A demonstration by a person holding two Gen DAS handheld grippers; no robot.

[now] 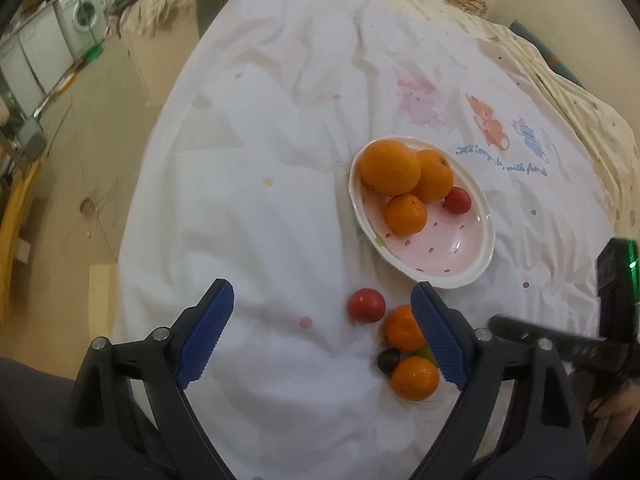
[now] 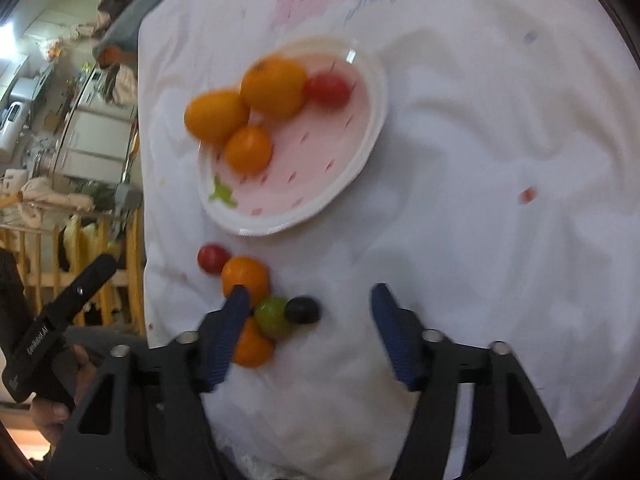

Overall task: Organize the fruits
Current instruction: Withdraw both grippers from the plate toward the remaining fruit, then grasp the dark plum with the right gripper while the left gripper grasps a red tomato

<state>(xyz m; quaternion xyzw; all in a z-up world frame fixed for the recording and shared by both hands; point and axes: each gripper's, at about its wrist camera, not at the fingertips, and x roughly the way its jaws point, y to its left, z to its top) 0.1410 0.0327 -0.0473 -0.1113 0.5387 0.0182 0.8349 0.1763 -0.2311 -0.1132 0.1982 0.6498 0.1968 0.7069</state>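
Note:
A pink oval bowl (image 1: 478, 248) (image 2: 372, 120) with a white rim sits on a white sheet and holds three oranges (image 1: 390, 166) and a red tomato (image 1: 457, 199). On the near side of the bowl a cluster lies loose: a red tomato (image 1: 366, 305) (image 2: 213, 258), two oranges (image 1: 415, 377) (image 2: 245, 274), a green fruit (image 2: 273, 317) and a dark round fruit (image 1: 389, 361) (image 2: 303, 309). My left gripper (image 1: 322, 300) is open over bare sheet, its right finger beside the cluster. My right gripper (image 2: 310, 296) is open; the dark fruit lies between its fingers, untouched.
The white sheet (image 1: 280, 160) with cartoon prints covers a bed; its left edge drops to the floor (image 1: 88, 184). A washing machine (image 1: 82, 10) stands far left. Yellow wooden rails (image 2: 48, 276) stand beside the bed. A person's hand (image 2: 52, 412) holds the other gripper.

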